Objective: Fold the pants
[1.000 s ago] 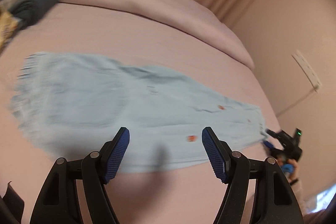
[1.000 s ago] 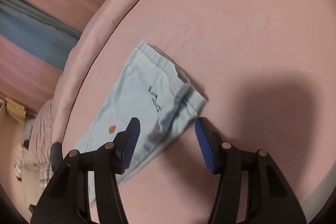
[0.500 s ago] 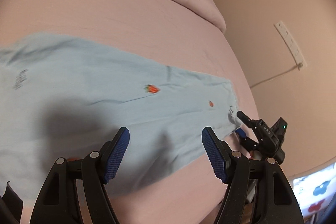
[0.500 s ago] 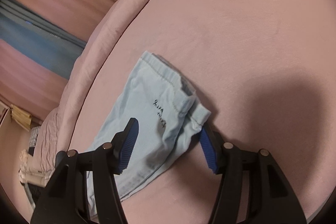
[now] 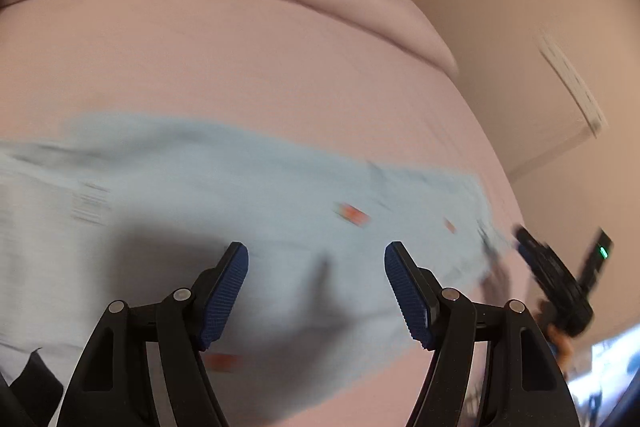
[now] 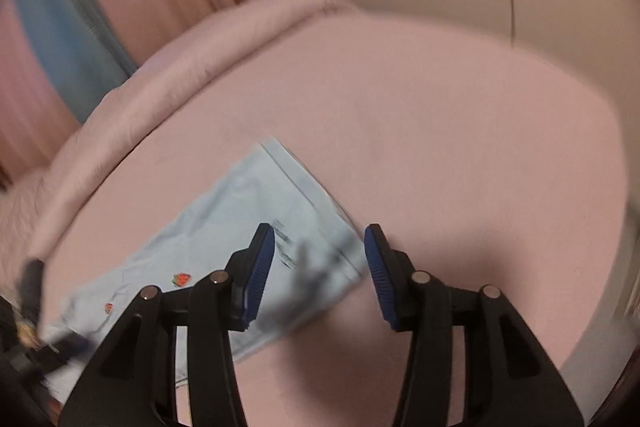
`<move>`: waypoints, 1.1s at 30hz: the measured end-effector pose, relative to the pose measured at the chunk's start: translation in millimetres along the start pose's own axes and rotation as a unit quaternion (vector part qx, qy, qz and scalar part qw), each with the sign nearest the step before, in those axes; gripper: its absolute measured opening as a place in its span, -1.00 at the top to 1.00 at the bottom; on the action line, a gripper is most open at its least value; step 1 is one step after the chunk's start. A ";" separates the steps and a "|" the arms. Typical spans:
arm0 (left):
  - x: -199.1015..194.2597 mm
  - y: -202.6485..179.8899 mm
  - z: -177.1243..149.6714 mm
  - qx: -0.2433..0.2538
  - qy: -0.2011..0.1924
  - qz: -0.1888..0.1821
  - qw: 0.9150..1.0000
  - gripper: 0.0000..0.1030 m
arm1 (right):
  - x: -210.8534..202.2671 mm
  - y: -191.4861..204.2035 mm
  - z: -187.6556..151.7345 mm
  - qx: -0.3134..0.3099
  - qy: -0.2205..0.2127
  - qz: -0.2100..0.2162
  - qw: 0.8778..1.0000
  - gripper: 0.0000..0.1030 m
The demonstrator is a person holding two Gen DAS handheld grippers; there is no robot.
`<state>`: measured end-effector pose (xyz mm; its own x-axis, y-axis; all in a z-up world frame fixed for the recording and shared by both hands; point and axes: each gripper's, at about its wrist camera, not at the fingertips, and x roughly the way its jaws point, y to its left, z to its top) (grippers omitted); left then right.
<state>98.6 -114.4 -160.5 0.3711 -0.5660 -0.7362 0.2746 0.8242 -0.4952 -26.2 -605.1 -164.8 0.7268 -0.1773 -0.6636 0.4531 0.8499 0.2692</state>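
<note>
- Right now the pants (image 5: 240, 195) lie flat on the pink bed (image 5: 240, 59), a long pale-blue strip already narrowed to one leg's width. In the left wrist view its long axis runs from 9 o'clock to 3 o'clock.
- In the right wrist view, one narrow end, with its stitched hem (image 6: 298, 183), sits at 12 o'clock from your right gripper (image 6: 320, 263). The rest trails off toward 8 o'clock.
- Your right gripper is the nearer to that end. Its jaws have just been closing, and the near corner of the hem lies between the pads; blur hides whether they press on it, so I cannot tell if you have a grip.
- Your left gripper (image 5: 316, 291) hangs over the strip's middle part, jaws apart, cloth under them but nothing clamped.
- My judgement: the fold turns on carrying that end along the long axis, toward 8 o'clock in the right view.
</note>
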 end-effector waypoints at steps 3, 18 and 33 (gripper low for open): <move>-31.4 57.1 13.2 -0.045 -0.046 0.073 0.995 -0.37 | -8.4 34.7 2.4 -0.056 -0.015 0.024 0.998 0.03; -81.4 139.3 -56.1 -0.038 -0.070 0.196 0.977 -0.31 | 132.4 397.6 -61.3 -0.325 0.322 0.302 0.836 0.06; -84.4 156.1 -71.3 -0.033 -0.091 0.168 0.981 -0.30 | 170.1 423.2 -60.4 -0.285 0.342 0.258 0.858 0.97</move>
<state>46.9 63.3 -208.5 0.5850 -0.2520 -0.7709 0.0547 0.9606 -0.2724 258.0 -245.7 -206.0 0.1935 0.4621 -0.8655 -0.3052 0.8667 0.3945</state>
